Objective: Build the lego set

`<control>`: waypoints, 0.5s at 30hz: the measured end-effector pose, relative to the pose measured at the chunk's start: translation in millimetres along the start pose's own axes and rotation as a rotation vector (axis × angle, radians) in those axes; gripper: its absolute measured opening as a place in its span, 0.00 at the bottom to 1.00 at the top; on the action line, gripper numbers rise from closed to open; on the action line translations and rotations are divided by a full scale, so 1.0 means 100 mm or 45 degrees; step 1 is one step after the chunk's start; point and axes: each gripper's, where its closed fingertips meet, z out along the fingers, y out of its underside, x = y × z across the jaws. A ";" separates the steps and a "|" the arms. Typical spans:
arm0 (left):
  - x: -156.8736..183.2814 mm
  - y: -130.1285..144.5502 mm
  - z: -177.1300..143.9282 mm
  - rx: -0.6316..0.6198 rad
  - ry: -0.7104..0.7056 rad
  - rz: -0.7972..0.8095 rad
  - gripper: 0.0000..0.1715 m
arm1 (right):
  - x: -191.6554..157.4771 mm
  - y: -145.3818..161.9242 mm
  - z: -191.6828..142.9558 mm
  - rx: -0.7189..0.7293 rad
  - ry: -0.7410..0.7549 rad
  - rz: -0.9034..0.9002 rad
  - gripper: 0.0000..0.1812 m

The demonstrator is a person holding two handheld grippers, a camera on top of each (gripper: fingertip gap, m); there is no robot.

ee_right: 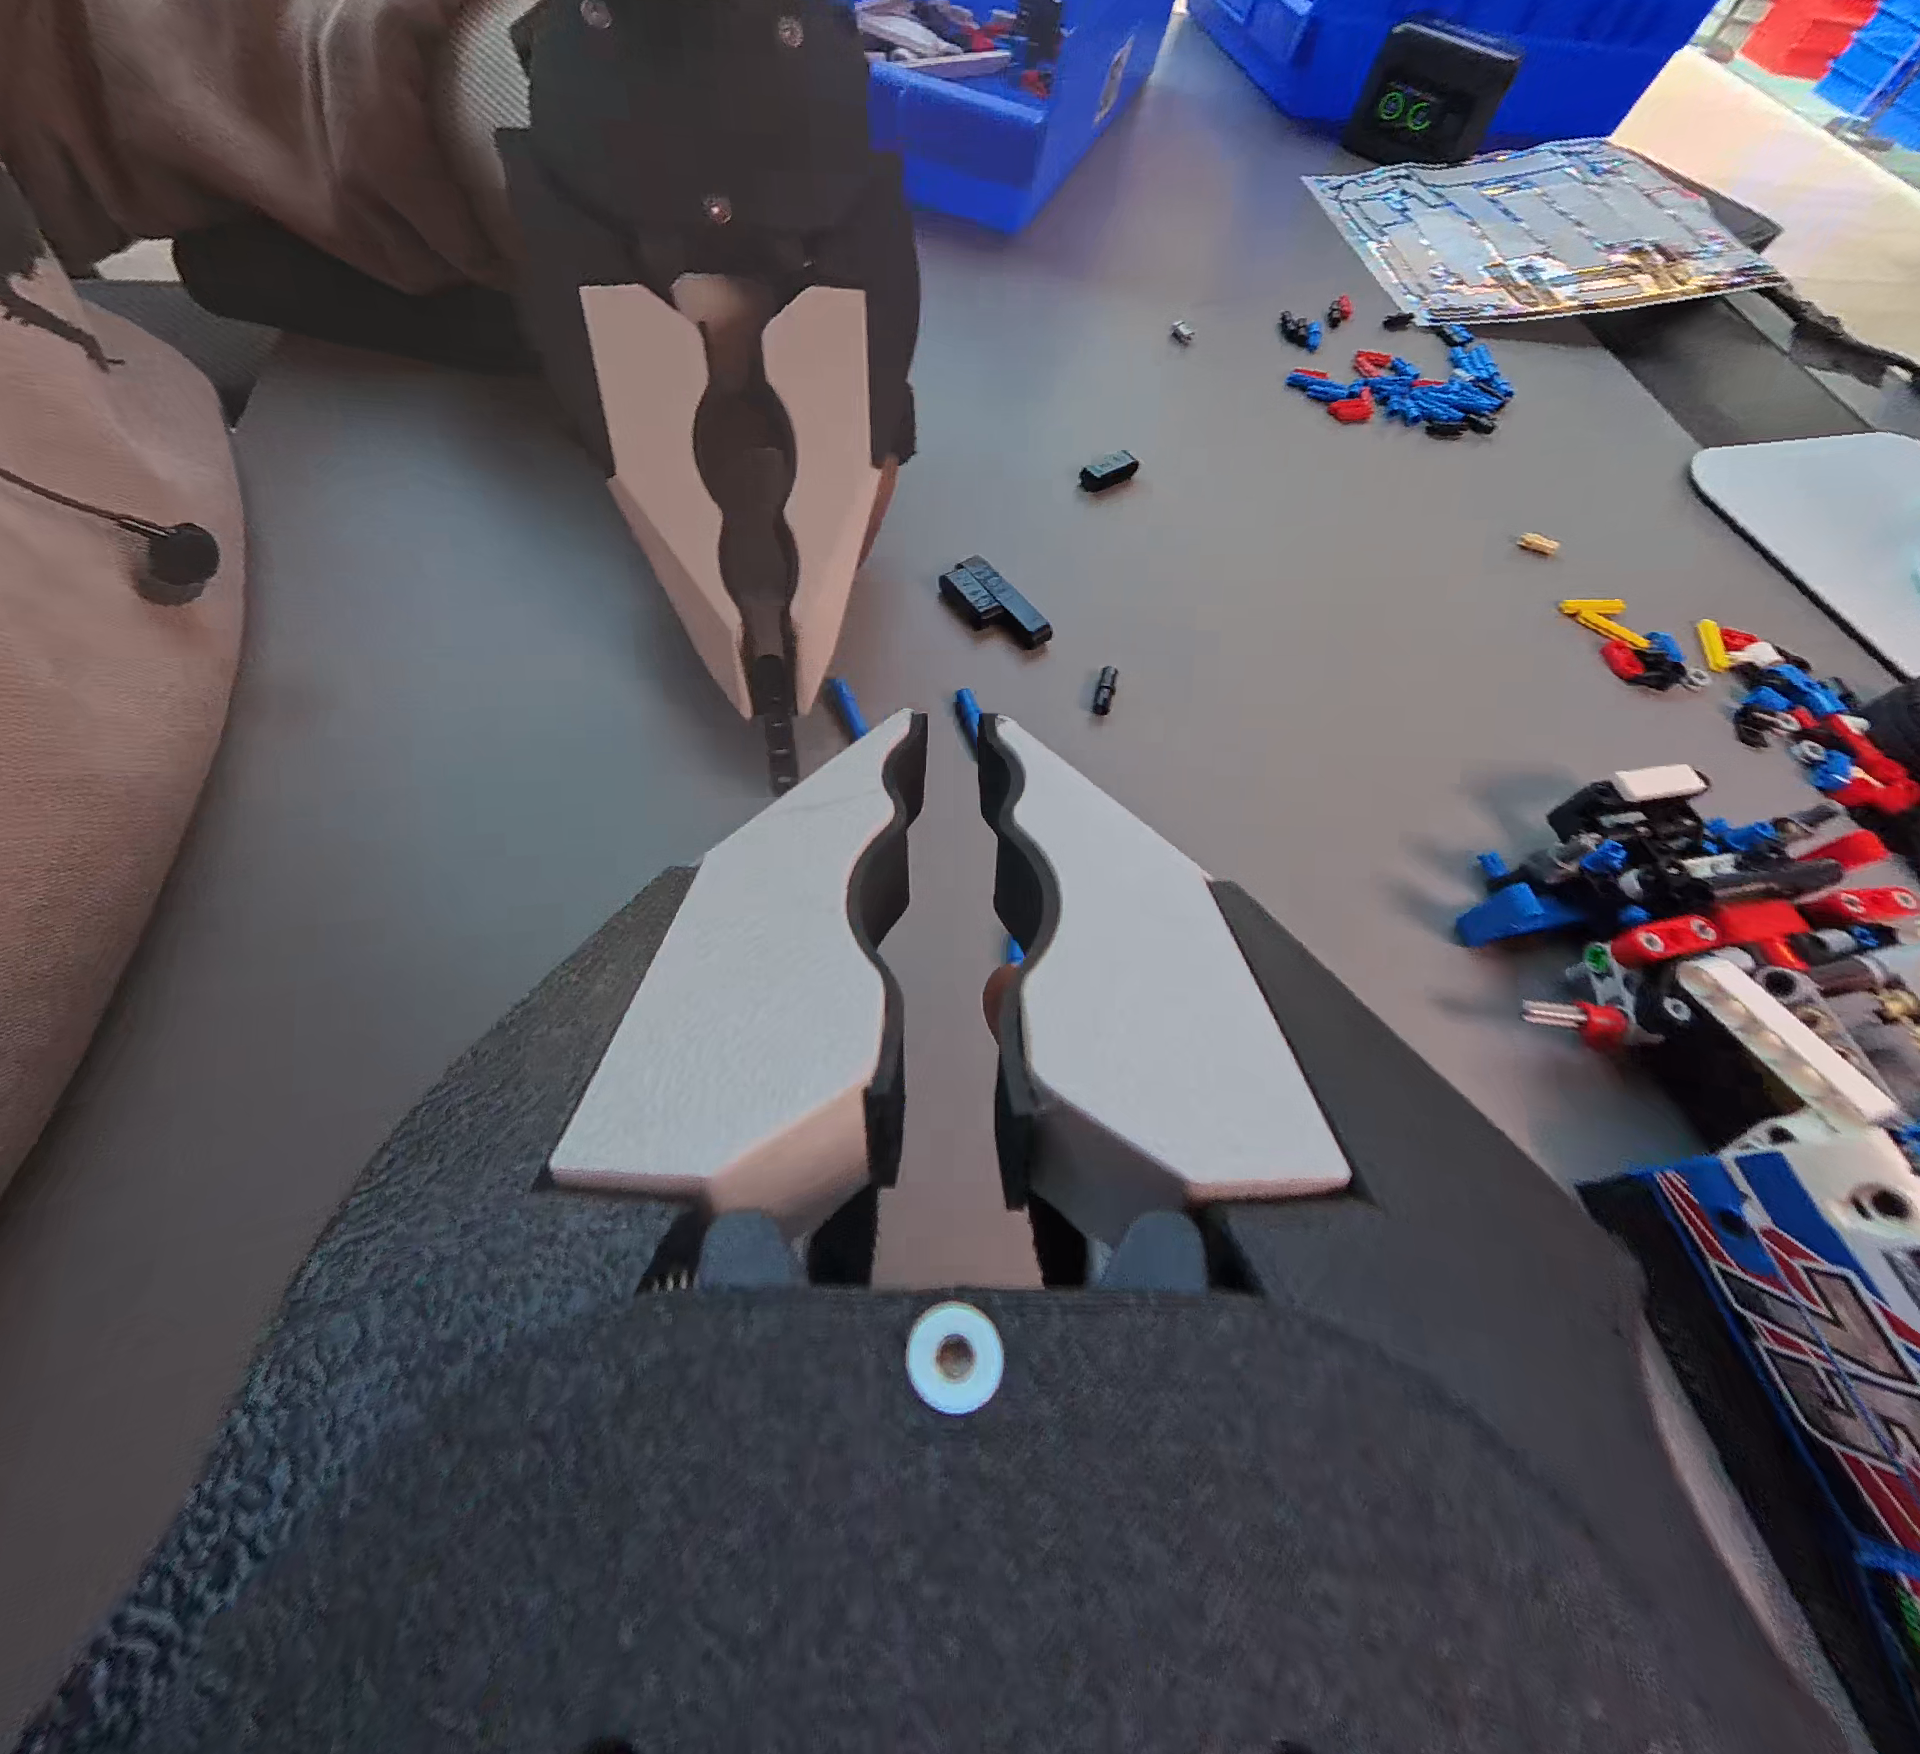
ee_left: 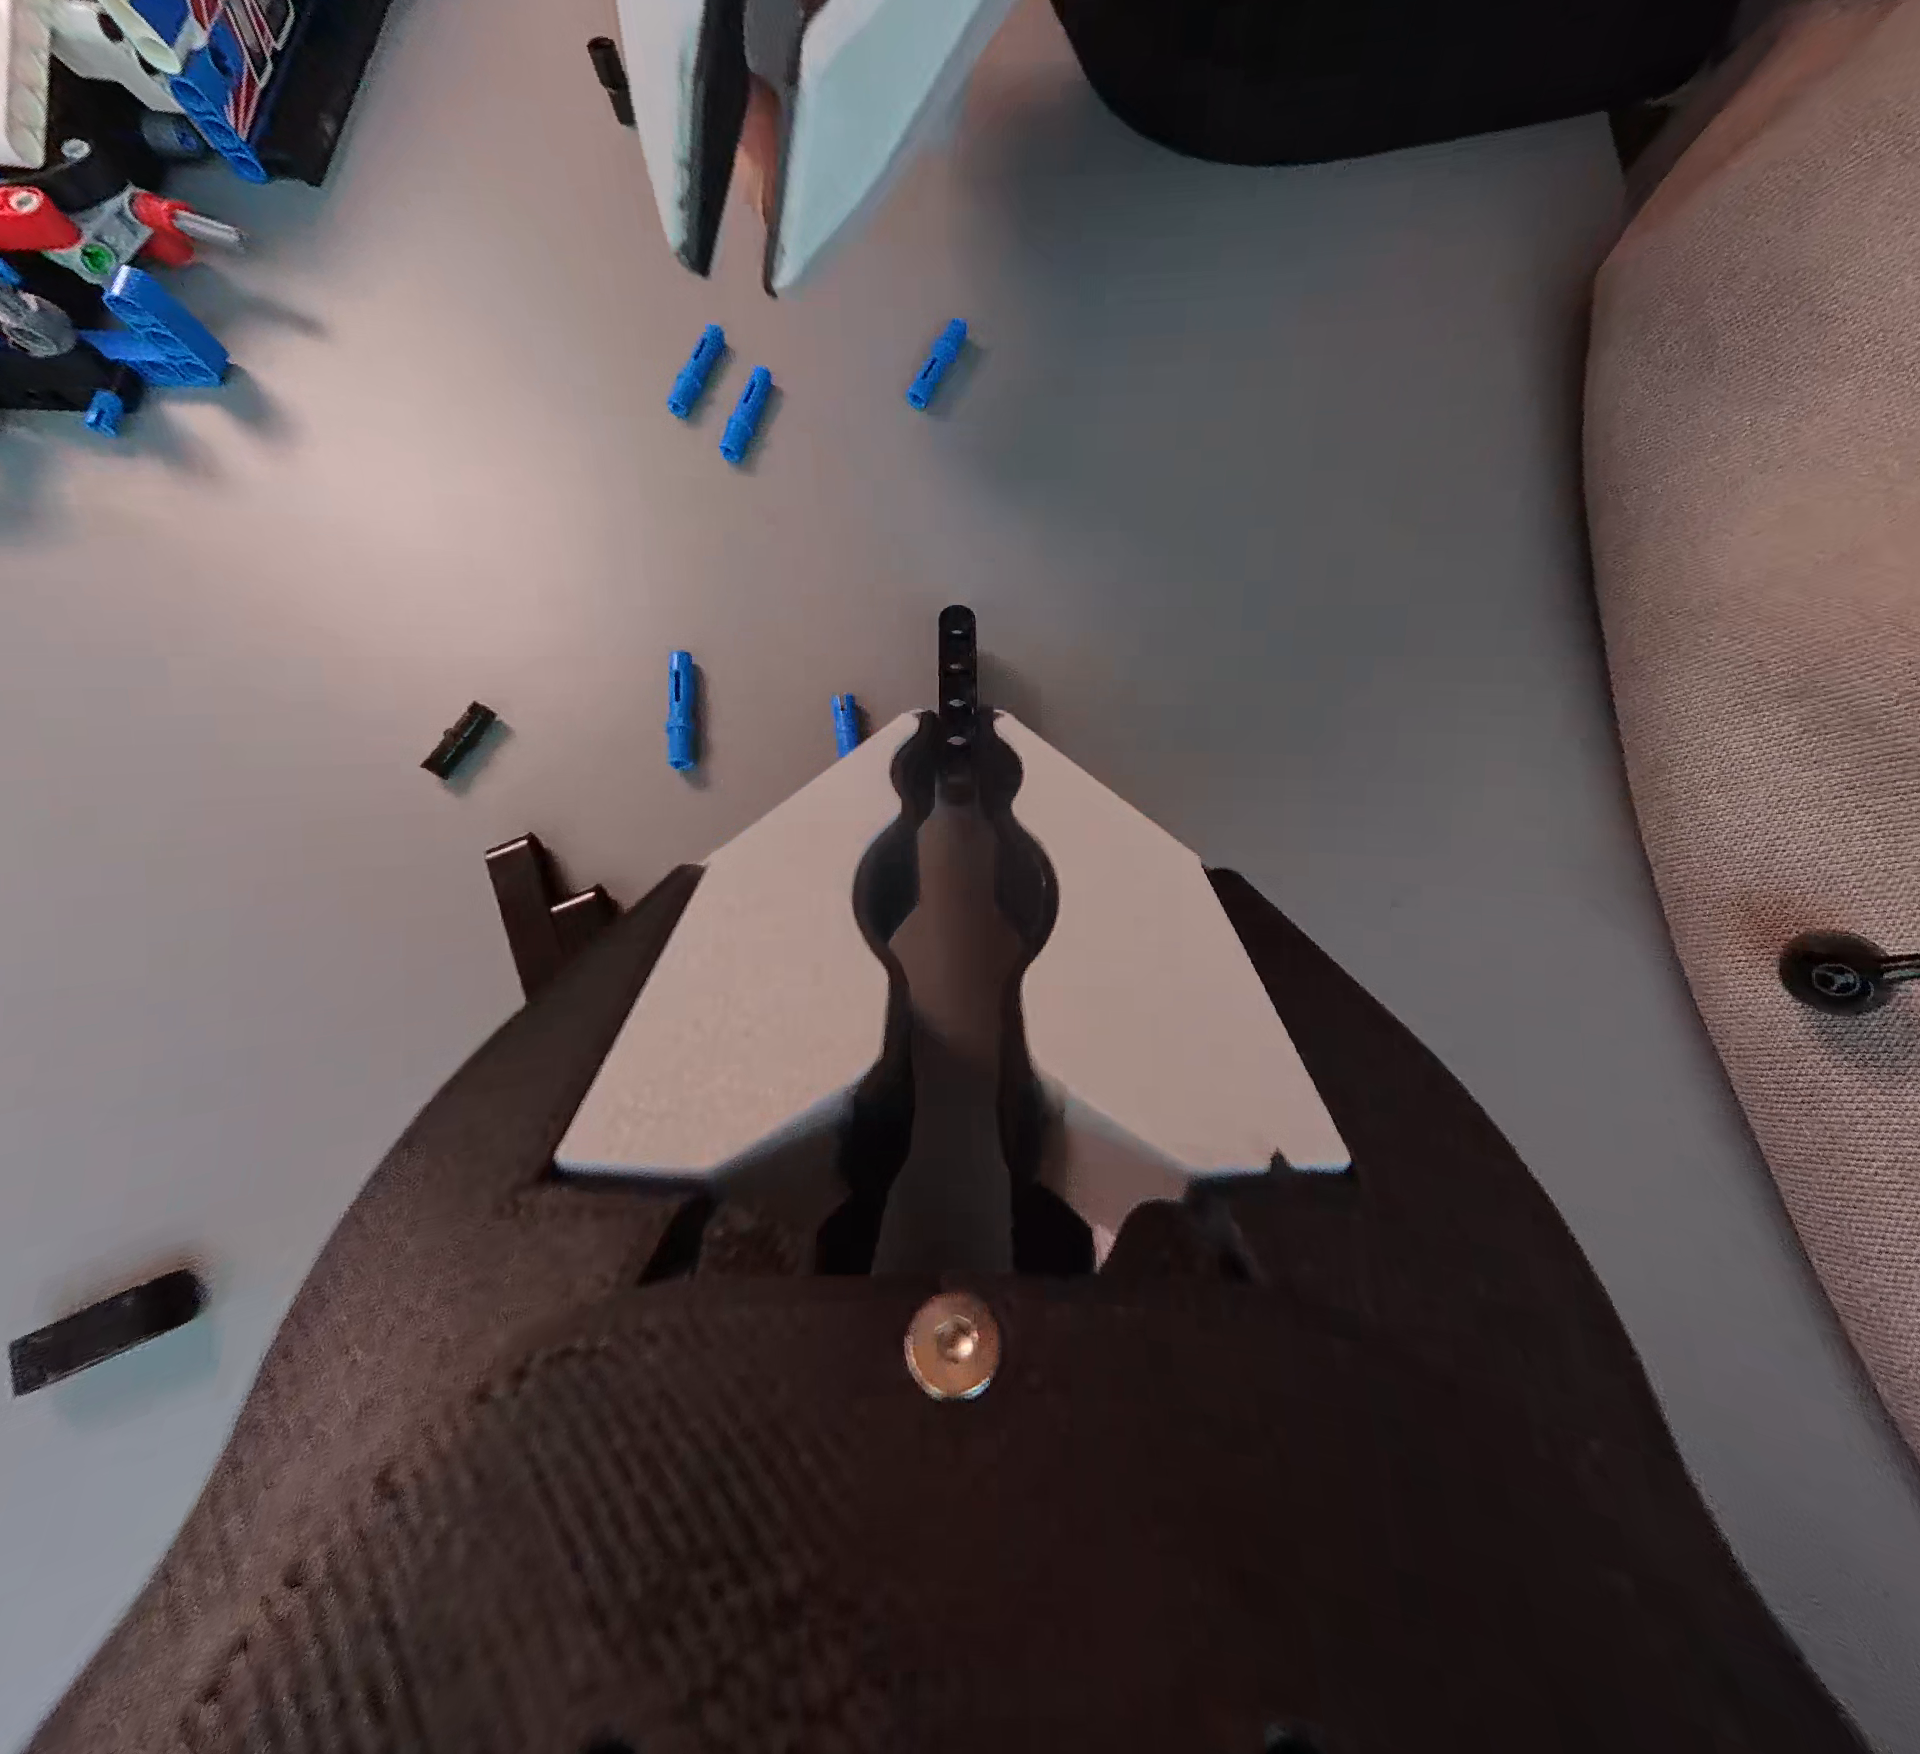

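A black perforated beam (ee_left: 957,678) is clamped upright between the tips of the left tongs (ee_left: 954,736) above the grey worktop (ee_left: 312,561). The right tongs (ee_right: 951,728) are held slightly apart with nothing between them, their tips just above blue pins (ee_left: 683,709) scattered on the worktop. A partly built red, blue and white lego model (ee_right: 1714,925) is seen at the worktop's edge, with loose pieces (ee_right: 1403,385), an instruction booklet (ee_right: 1527,229) and blue bins (ee_right: 997,42) beyond.
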 end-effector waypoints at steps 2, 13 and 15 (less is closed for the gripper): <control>-0.02 0.01 0.02 -0.017 -0.023 0.005 0.03 | 0.08 0.01 -0.04 0.006 0.042 0.012 0.03; -0.08 0.05 -0.01 -0.057 -0.088 0.004 0.12 | 0.18 0.07 -0.07 0.026 0.060 0.100 0.03; -0.06 0.06 -0.03 -0.062 -0.070 -0.007 0.12 | 0.21 0.07 -0.08 0.033 0.070 0.120 0.03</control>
